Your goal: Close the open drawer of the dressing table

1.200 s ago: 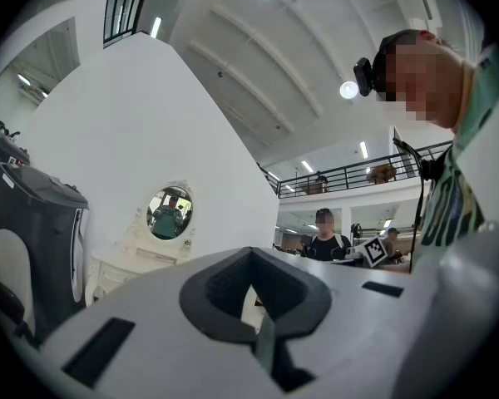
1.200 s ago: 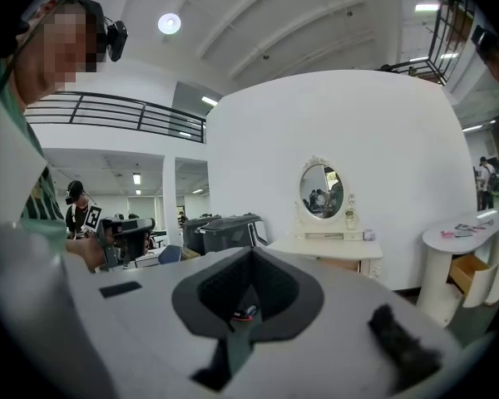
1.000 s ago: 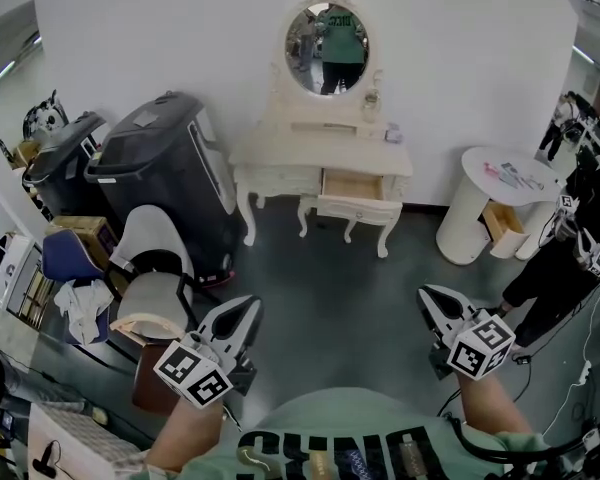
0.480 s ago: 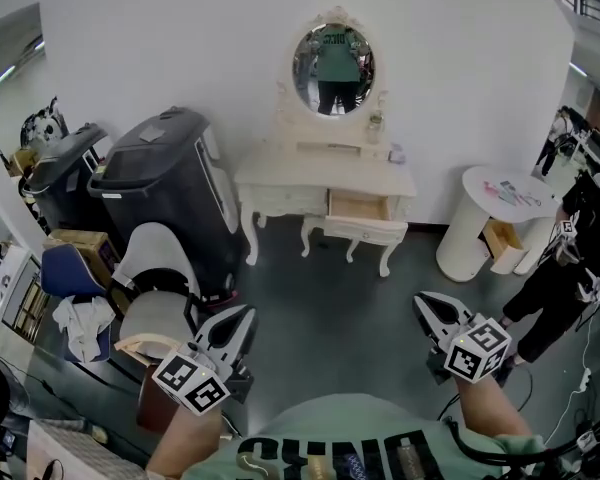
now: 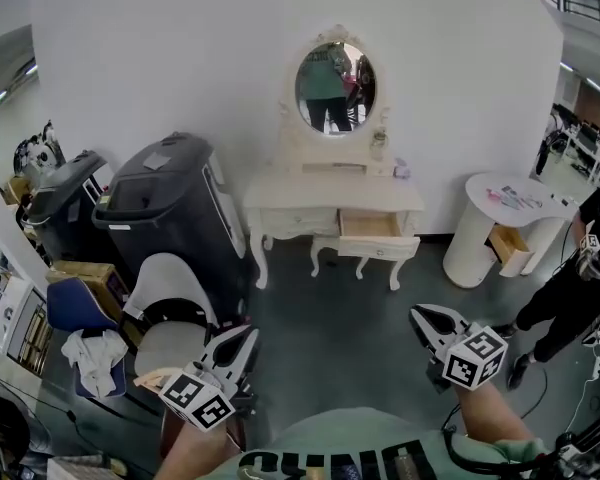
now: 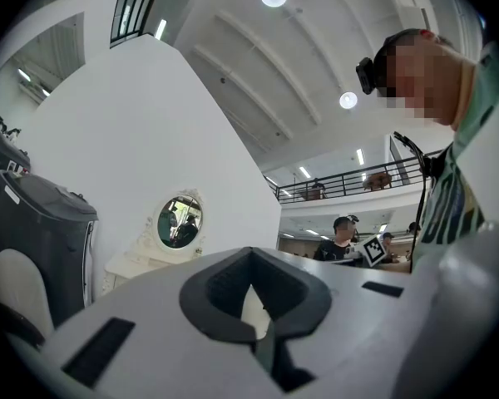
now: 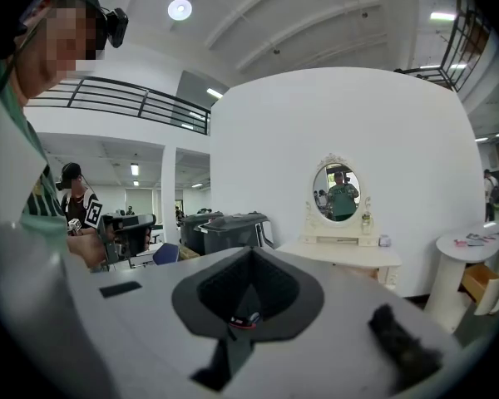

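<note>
The cream dressing table (image 5: 330,200) stands against the white wall under an oval mirror (image 5: 335,86). Its right-hand drawer (image 5: 377,232) is pulled out and the wooden inside shows. My left gripper (image 5: 246,338) and right gripper (image 5: 418,317) are both low in the head view, far short of the table, pointing toward it. Each is shut with nothing between its jaws. In the right gripper view the dressing table (image 7: 349,254) sits beyond the closed tips of the right gripper (image 7: 249,254). In the left gripper view the mirror (image 6: 180,220) shows left of the left gripper (image 6: 250,256).
Two large black bins (image 5: 170,198) and a grey-white chair (image 5: 165,303) stand left of the table. A round white side table (image 5: 500,223) with an open compartment is at the right. A person (image 5: 580,288) stands at the far right. Grey floor (image 5: 330,318) lies between me and the drawer.
The dressing table has come nearer and sits lower in the head view as I moved toward it. Both grippers kept their spacing and stayed shut.
</note>
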